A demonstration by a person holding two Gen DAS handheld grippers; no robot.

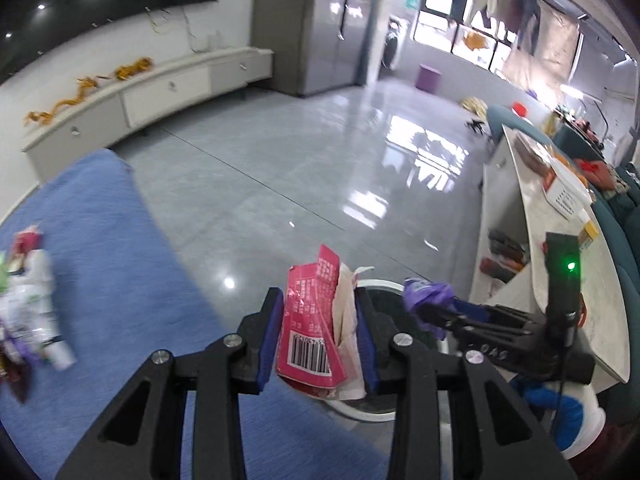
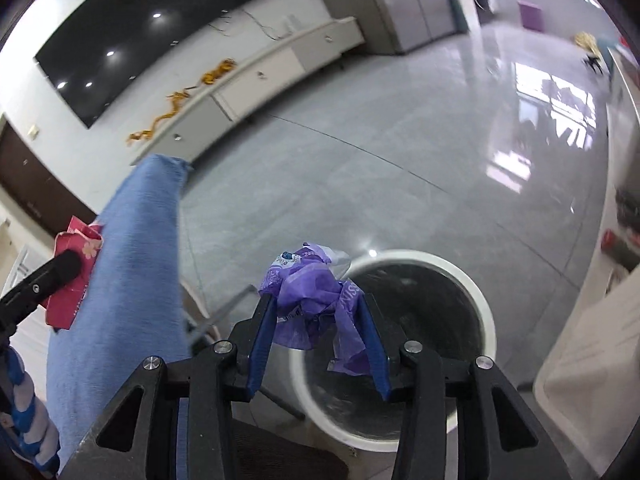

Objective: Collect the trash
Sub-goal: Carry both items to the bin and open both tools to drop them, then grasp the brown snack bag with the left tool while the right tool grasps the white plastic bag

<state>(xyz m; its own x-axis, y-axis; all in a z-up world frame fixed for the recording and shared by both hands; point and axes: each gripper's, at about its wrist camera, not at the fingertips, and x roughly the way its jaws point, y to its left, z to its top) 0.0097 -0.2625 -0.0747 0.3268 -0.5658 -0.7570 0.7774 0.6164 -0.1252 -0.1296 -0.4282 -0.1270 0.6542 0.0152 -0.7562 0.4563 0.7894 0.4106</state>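
Observation:
My left gripper (image 1: 318,312) is shut on a crumpled pink box with a barcode (image 1: 310,328), held above the blue cloth's edge near the white-rimmed bin (image 1: 380,285). My right gripper (image 2: 316,312) is shut on a crumpled purple wrapper (image 2: 312,300), held just over the near left rim of the round bin (image 2: 472,292), whose inside is dark. The right gripper with the purple wrapper (image 1: 426,294) also shows in the left wrist view. The left gripper's pink box (image 2: 74,276) shows at the left of the right wrist view. More wrappers (image 1: 28,300) lie on the blue cloth (image 1: 120,248).
A grey tiled floor (image 1: 300,152) stretches to a long white cabinet (image 1: 160,92). A white counter with boxes (image 1: 560,208) stands on the right, close to the bin. A purple stool (image 1: 428,77) stands far back.

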